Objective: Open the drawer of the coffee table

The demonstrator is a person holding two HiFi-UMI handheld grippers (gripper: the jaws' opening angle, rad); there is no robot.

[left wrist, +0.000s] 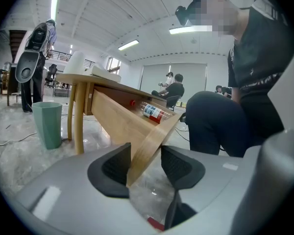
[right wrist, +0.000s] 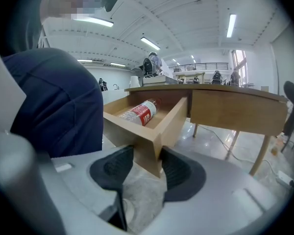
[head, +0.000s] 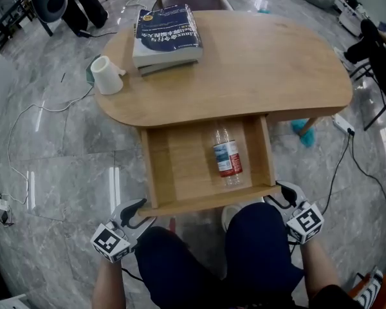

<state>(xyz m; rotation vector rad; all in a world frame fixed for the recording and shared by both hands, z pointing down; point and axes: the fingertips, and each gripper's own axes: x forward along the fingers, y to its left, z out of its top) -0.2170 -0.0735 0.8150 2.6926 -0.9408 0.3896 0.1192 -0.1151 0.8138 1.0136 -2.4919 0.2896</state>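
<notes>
Bench (head: 276, 63): an oval wooden top, carrying things on its far-left part.
Drawer (head: 180, 166): stood pulled well out from under the bench's near edge, toward the person's knees (head: 257, 237).
Books (head: 167, 34): two stacked, blue cover uppermost.
Left claw (head: 140, 214): closed on the left corner of the drawer's front.
Right claw (head: 280, 195): closed on the right corner of the drawer's front.
Cup (head: 106, 74): white, near the bench's left edge, beside the books.
Bottle (head: 228, 158): clear with a red label, lying flat inside the drawer, right of middle.
</notes>
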